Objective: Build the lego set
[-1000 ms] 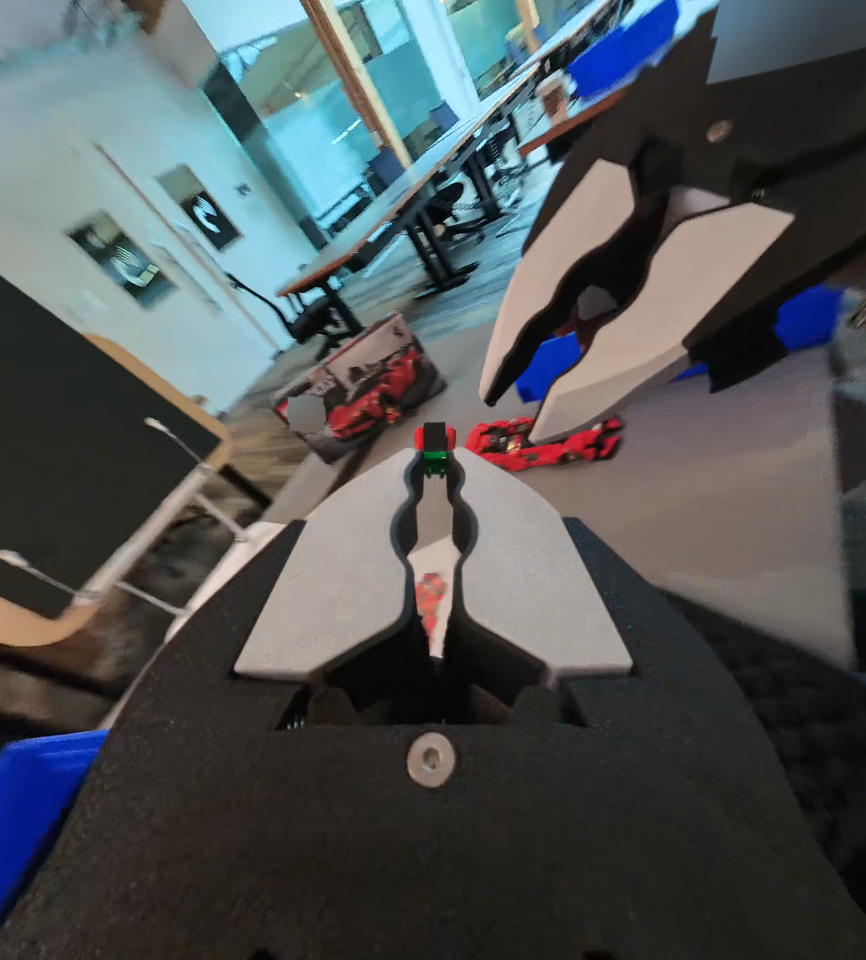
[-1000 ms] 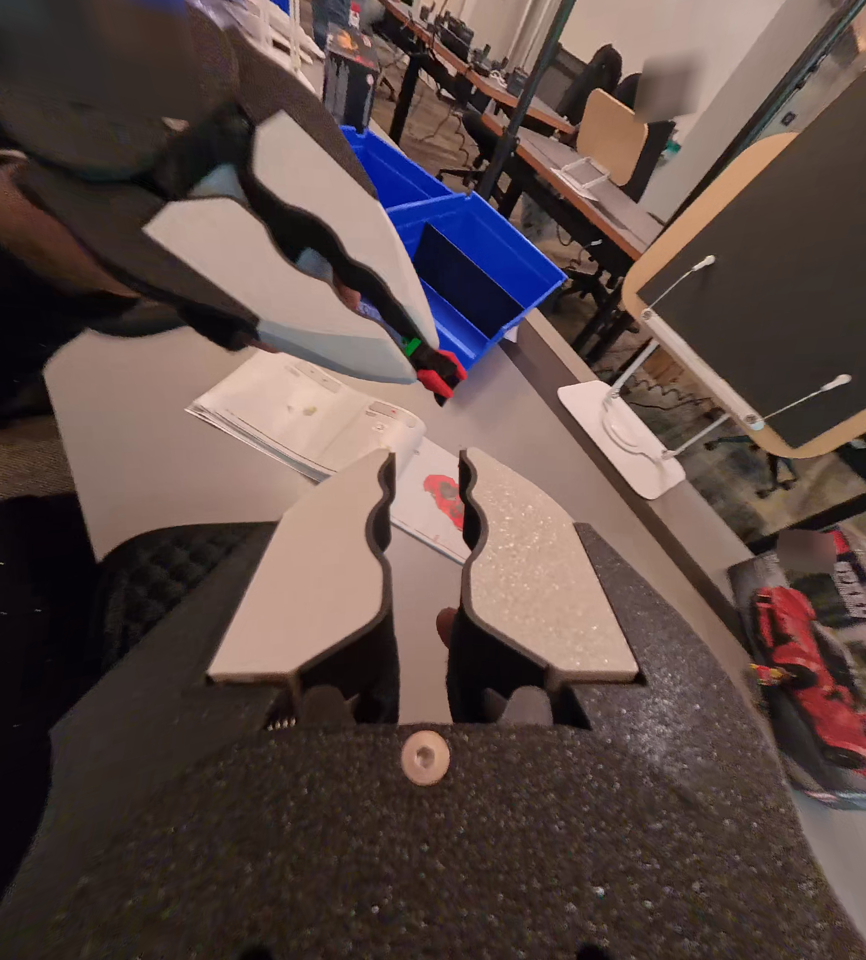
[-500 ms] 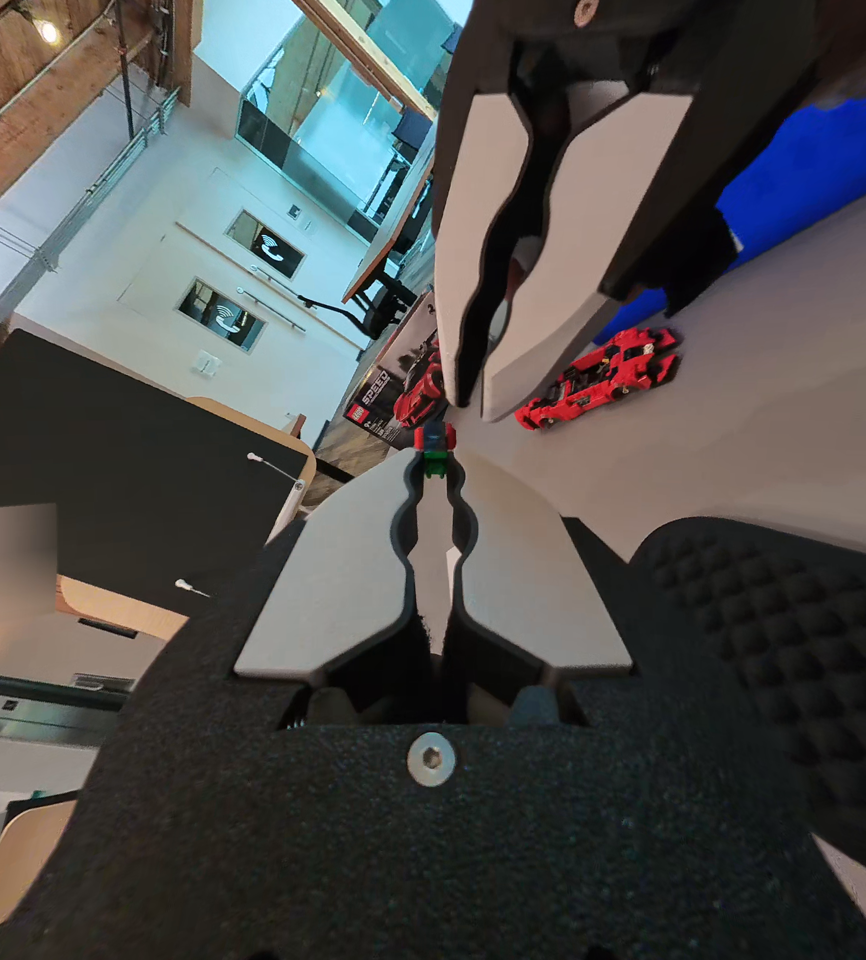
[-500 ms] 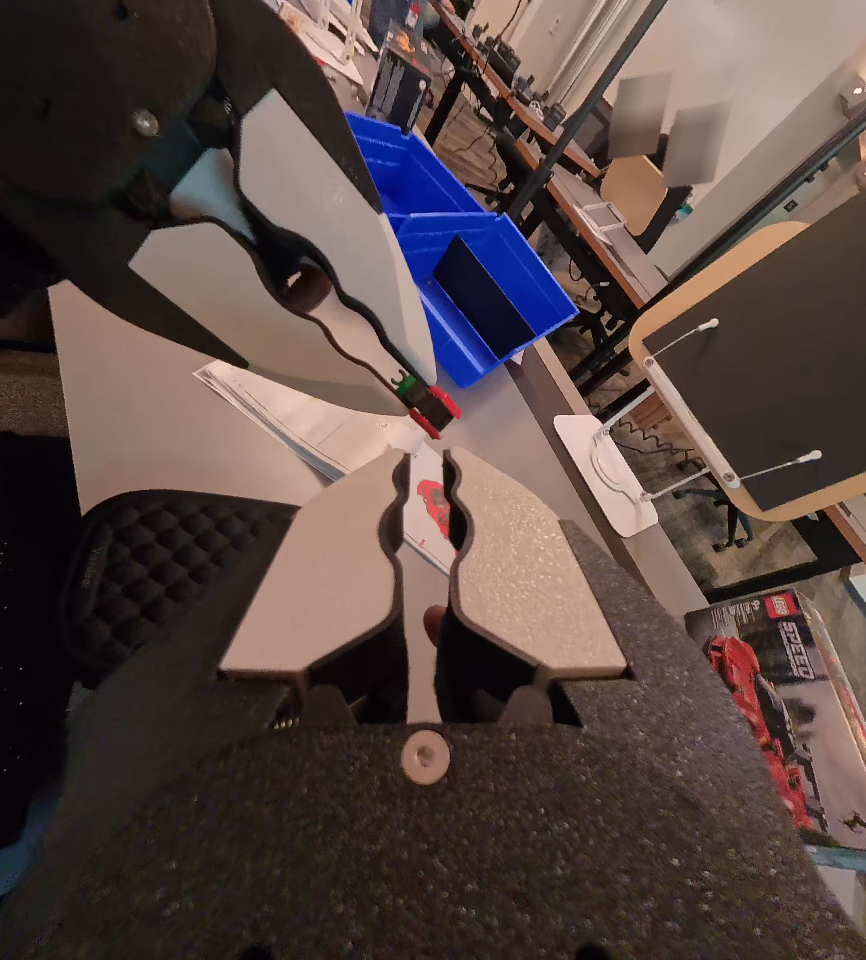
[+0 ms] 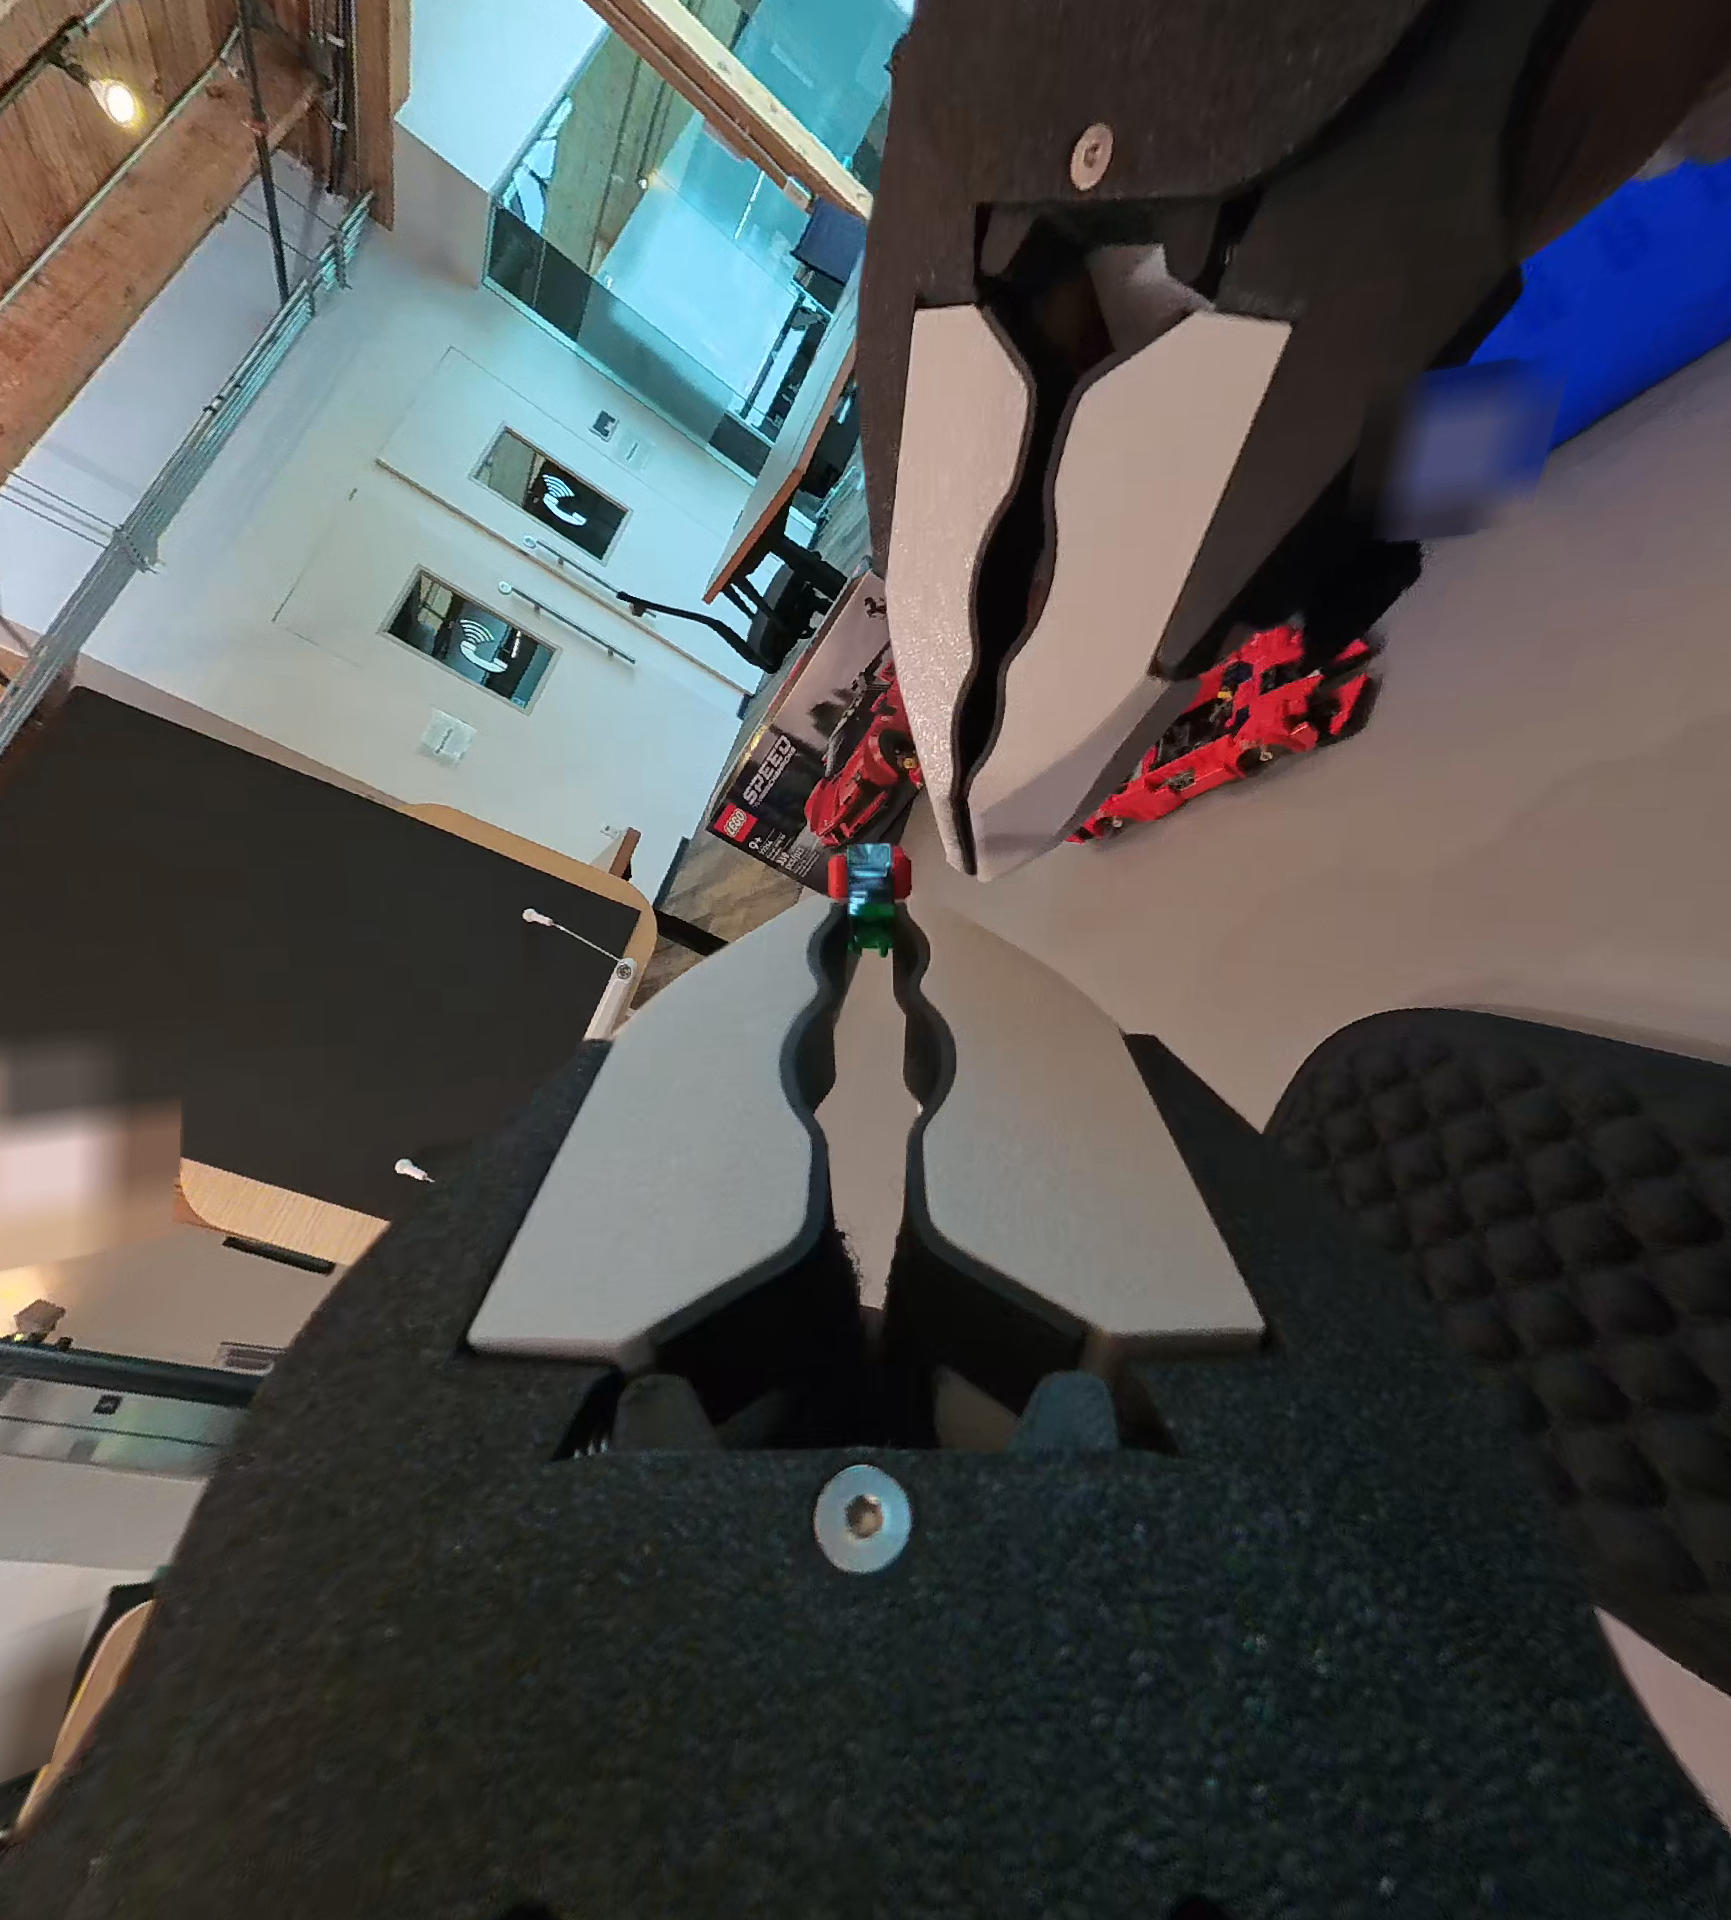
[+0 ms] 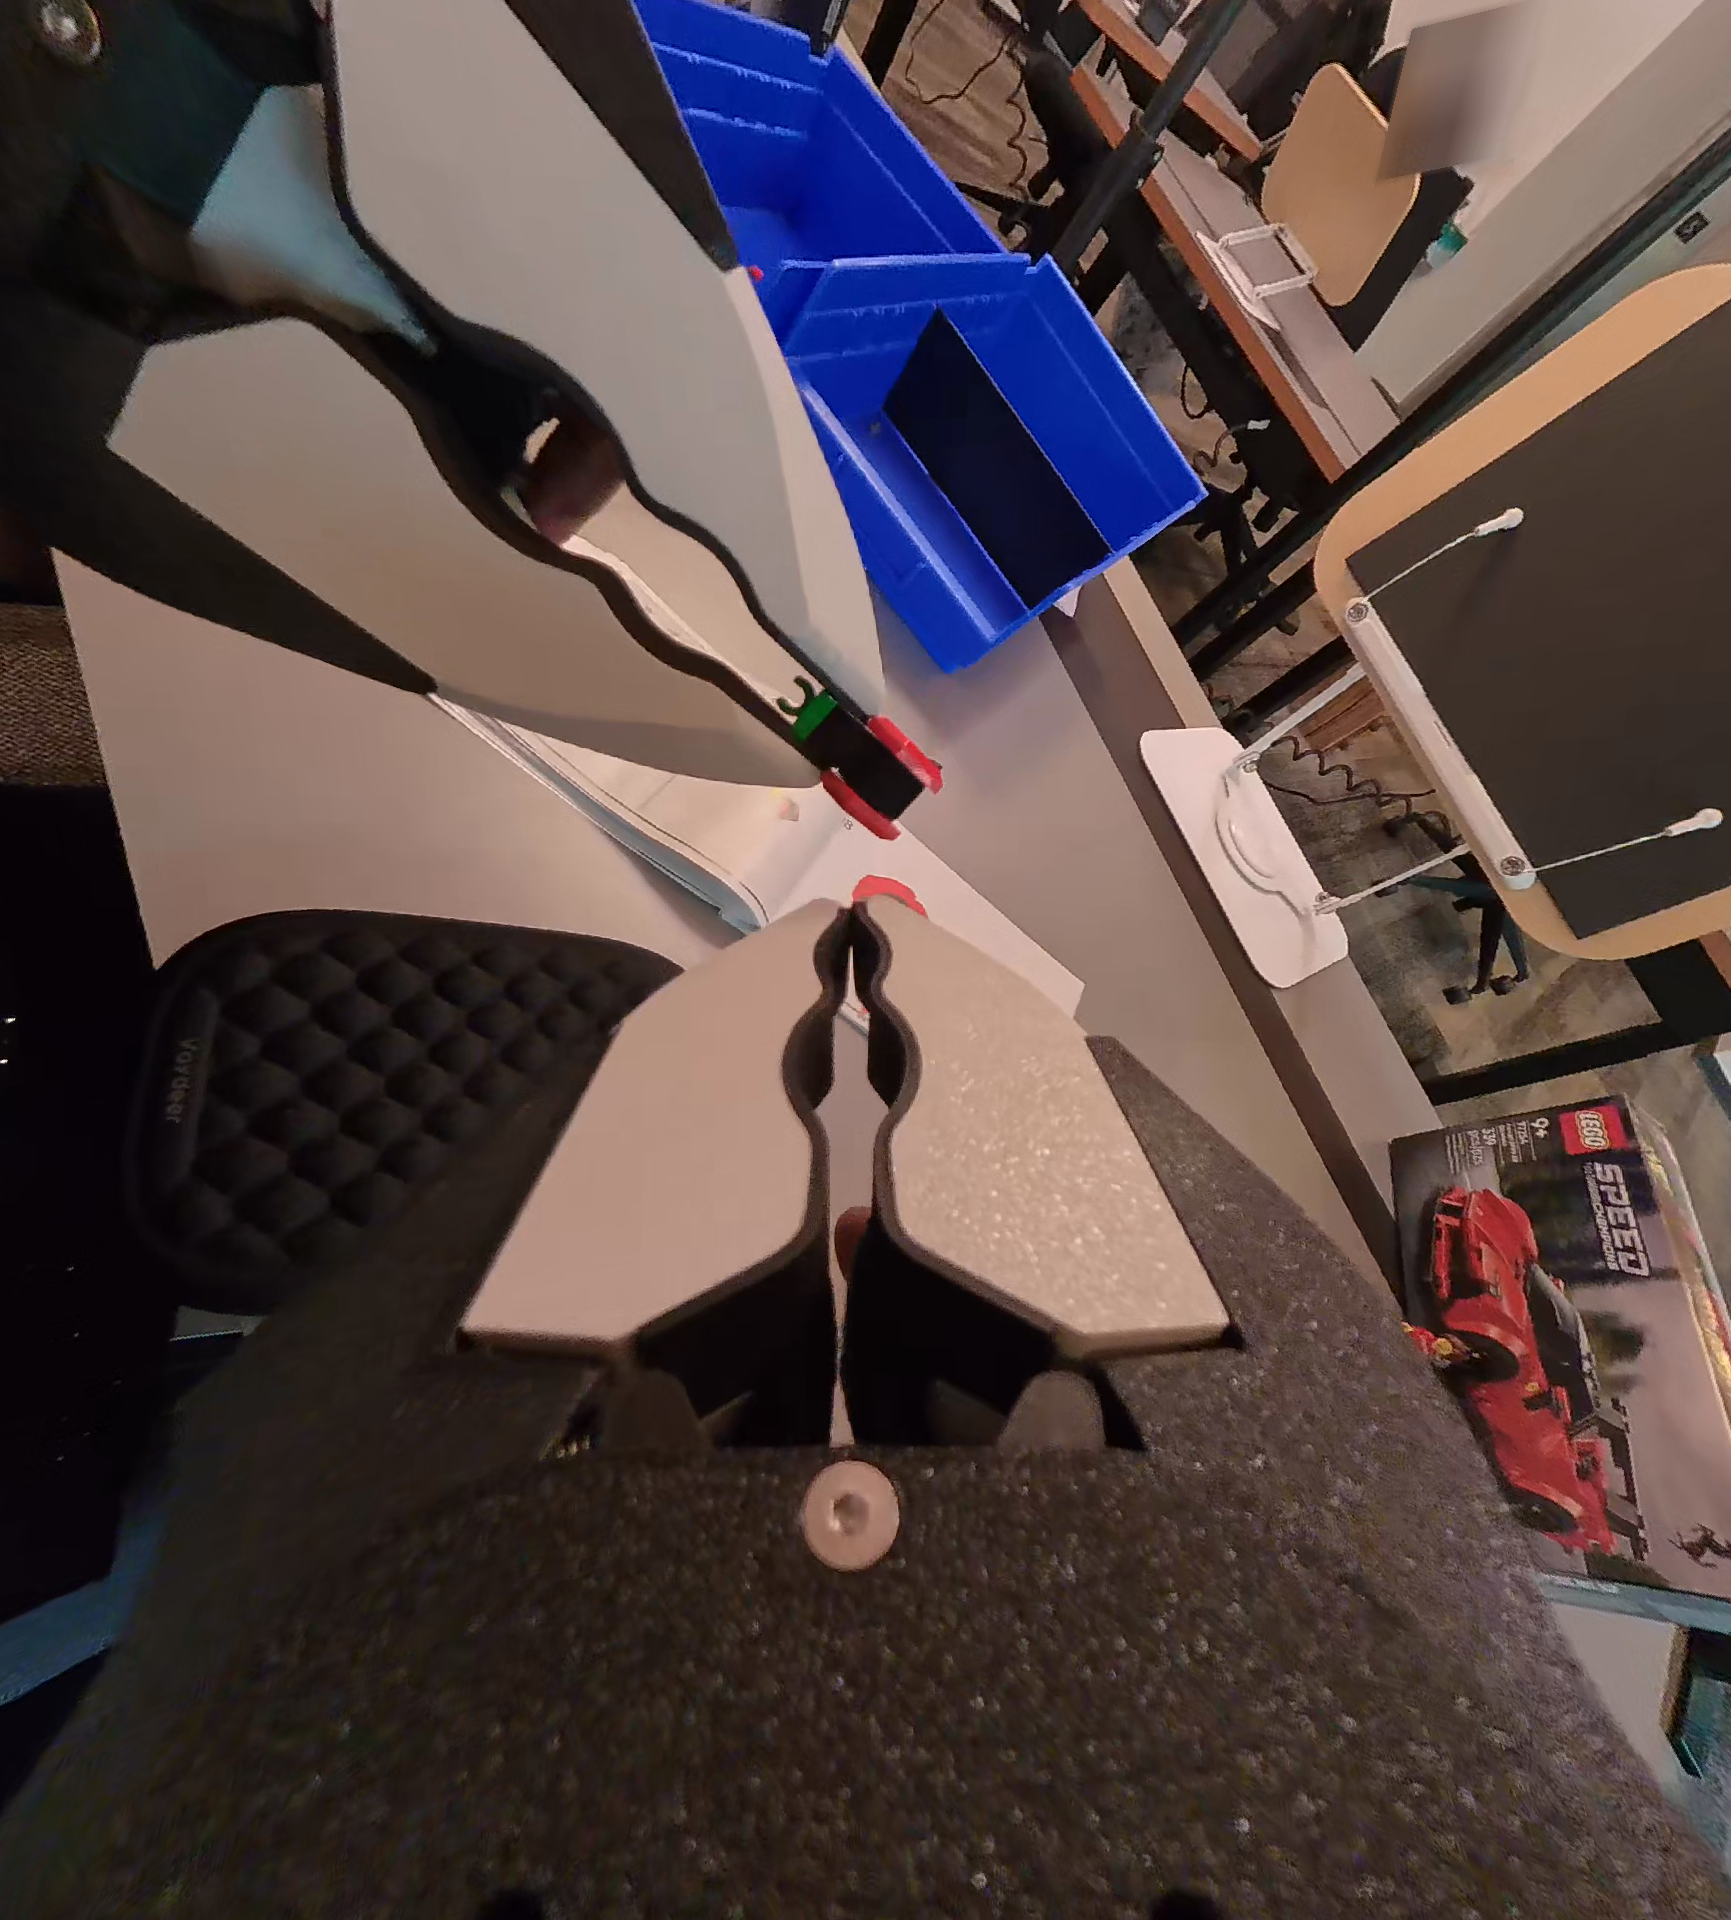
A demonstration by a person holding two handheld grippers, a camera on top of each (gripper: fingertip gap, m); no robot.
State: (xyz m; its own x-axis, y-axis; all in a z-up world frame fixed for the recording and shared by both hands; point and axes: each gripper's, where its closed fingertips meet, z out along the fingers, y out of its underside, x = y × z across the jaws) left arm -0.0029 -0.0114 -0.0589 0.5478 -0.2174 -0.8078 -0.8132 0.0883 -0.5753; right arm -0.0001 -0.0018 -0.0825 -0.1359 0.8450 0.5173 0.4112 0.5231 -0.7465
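Note:
My left gripper (image 5: 871, 920) is shut on a small lego piece (image 5: 871, 888) of green, black and red parts, held in the air at its fingertips. The same piece (image 6: 866, 764) shows at that gripper's tip in the right wrist view. My right gripper (image 6: 853, 920) is shut and empty, its tips just below the piece and apart from it. In the left wrist view it (image 5: 970, 852) hangs right above the piece. A part-built red lego car (image 5: 1245, 727) lies on the grey table behind it.
An open instruction booklet (image 6: 695, 831) lies on the table (image 6: 248, 769) under the grippers. A blue bin (image 6: 954, 416) stands at the far edge. The set's box (image 6: 1588, 1340) lies at the right. A black quilted pad (image 6: 341, 1081) is at the left. Both grippers' tips are close together, under 4 cm apart.
My right gripper has closed from open to fully shut and come nearer to the piece. My left gripper has tilted upward and still holds the piece.

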